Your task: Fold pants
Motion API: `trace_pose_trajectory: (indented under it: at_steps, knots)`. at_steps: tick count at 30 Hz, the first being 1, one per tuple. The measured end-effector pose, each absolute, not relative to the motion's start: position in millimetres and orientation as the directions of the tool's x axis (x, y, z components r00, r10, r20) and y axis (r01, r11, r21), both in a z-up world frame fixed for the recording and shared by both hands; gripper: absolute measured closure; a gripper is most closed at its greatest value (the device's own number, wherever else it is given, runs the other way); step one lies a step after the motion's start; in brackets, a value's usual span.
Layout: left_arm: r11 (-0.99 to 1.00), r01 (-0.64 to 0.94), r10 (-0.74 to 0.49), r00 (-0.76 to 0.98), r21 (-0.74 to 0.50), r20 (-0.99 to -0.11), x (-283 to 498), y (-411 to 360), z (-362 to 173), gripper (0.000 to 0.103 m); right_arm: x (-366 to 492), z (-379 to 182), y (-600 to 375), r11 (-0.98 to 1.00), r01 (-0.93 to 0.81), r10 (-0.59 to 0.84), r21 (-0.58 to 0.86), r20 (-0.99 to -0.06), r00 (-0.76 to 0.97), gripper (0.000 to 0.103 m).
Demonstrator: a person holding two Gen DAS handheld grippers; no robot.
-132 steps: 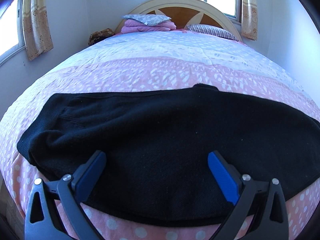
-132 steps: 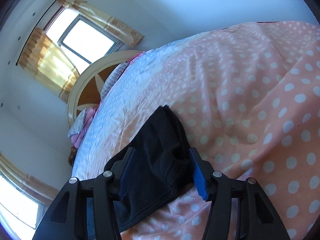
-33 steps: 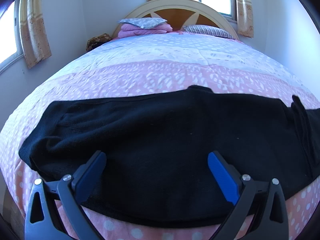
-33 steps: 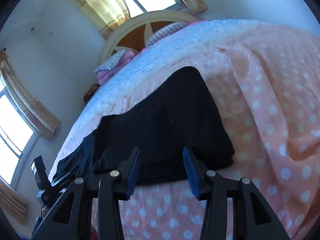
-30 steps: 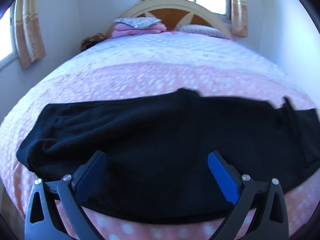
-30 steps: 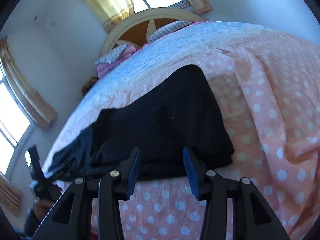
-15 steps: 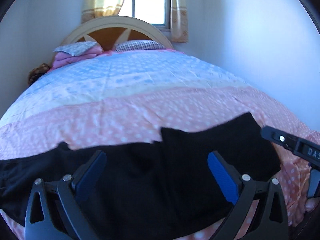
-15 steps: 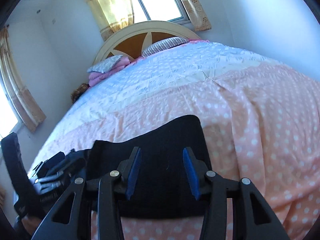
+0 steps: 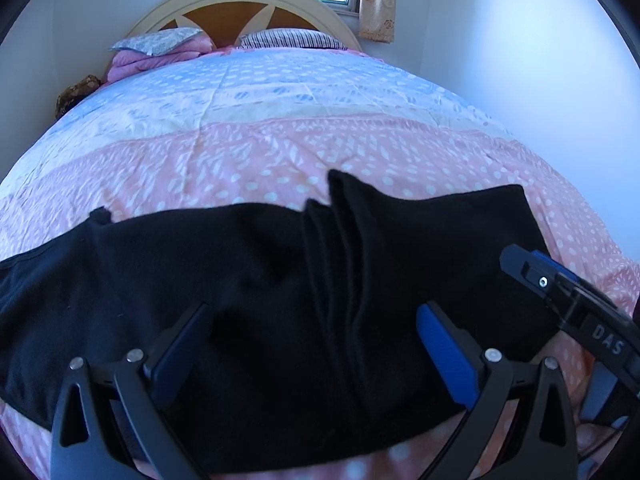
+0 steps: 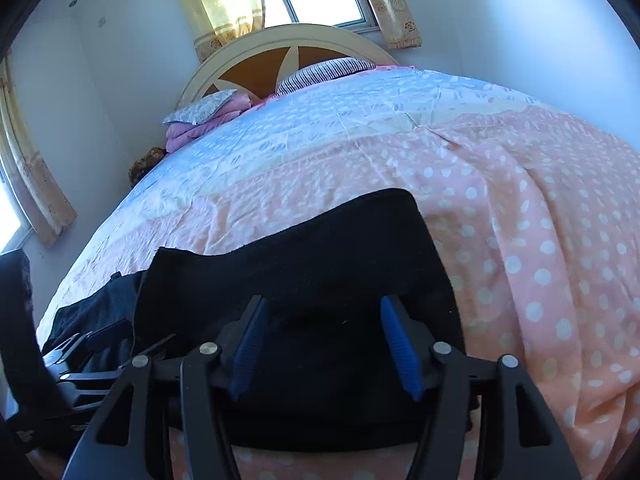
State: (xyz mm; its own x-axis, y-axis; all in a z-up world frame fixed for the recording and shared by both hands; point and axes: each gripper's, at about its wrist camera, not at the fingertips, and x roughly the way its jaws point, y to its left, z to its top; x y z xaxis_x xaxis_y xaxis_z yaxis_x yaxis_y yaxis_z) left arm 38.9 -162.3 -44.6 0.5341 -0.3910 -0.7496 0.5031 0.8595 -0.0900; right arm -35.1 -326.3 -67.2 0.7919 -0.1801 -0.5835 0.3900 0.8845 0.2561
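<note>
Already, in the left wrist view, the black pants (image 9: pixel 280 300) lay across the near end of the bed (image 9: pixel 280 128), and their right end, which had been stretched out flat a moment earlier, was now doubled back over the middle, leaving a ridge of stacked edges. The left tongs (image 9: pixel 312 344) stood wide open above the cloth, gripping nothing. The right tongs (image 9: pixel 560 292) reached in from the right edge, white letters "DAS" readable on their arm.

From the right wrist view, the right tongs (image 10: pixel 320 344) had just been opening over the folded layer, pads apart and clear of the cloth. By my reading, the first fold was laid and released.
</note>
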Motion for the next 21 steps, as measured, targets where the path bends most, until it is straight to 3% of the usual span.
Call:
trace_pose_trajectory:
  at_steps: [3, 7, 9, 14, 21]
  knots:
    - [0.883, 0.465, -0.353, 0.572, -0.063, -0.74, 42.0, -140.1, -40.6, 0.0, -32.3, -69.7, -317.3, 0.897, 0.394, -0.216, 0.202, -0.577, 0.788, 0.04]
    - [0.922, 0.383, -0.29, 0.599, -0.051, -0.746, 48.4, -100.9, -37.8, 0.0, -26.1, -73.9, -300.4, 0.912, 0.396, -0.27, 0.11, -0.565, 0.779, 0.027]
    - [0.936, 0.348, -0.269, 0.62, -0.049, -0.737, 49.2, -79.9, -35.8, 0.0, -22.3, -74.8, -294.4, 0.909, 0.41, -0.304, 0.067, -0.567, 0.766, 0.026]
    - [0.97, 0.23, -0.218, 0.695, -0.076, -0.685, 42.9, -7.6, -31.5, 0.0, -24.9, -73.4, -299.5, 0.903, 0.414, -0.289, 0.11, -0.558, 0.778, 0.025]
    - [0.991, -0.115, 0.026, 0.692, -0.075, -0.721, 54.6, 95.8, -47.5, 0.0, -23.9, -74.2, -296.5, 0.905, 0.414, -0.296, 0.095, -0.558, 0.775, 0.022]
